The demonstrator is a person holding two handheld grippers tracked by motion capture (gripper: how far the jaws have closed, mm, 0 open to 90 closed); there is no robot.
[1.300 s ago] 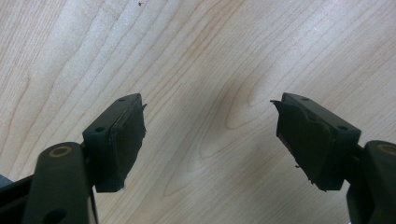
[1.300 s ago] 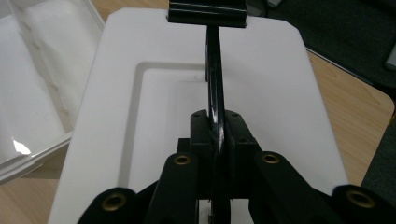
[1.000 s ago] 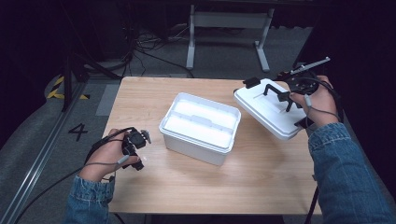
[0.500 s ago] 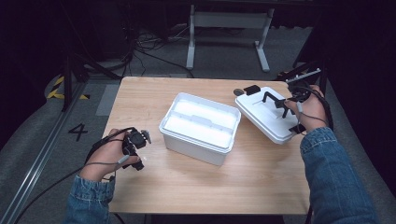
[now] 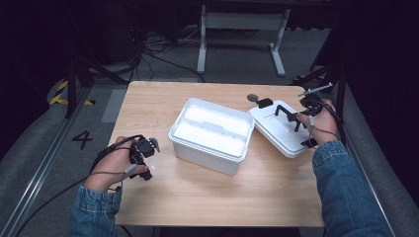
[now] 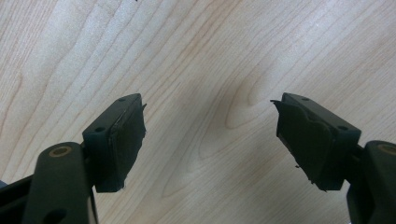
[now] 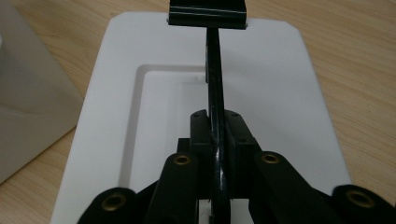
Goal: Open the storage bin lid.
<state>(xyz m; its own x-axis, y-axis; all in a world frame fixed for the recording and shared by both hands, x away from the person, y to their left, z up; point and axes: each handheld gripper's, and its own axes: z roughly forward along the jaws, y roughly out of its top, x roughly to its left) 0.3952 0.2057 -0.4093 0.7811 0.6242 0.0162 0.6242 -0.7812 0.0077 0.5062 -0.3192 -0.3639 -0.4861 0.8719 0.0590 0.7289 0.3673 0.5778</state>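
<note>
The right gripper (image 7: 217,140) pinches the thin black handle (image 7: 214,70) of a flat white plastic lid (image 5: 281,129), which lies on the pale wooden table (image 5: 207,197) just right of the open white plastic bin (image 5: 212,133); releasing it looks next, while the left gripper (image 6: 210,135) hovers spread over bare wood

left claw (image 6: 210,140) agape, right claw (image 7: 217,140) clamped

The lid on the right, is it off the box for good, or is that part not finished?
Off: the box stands open. The lid lies on the table beside it, but the right claw is shut on its black handle. Letting go is left. The left claw is open, idle.
</note>
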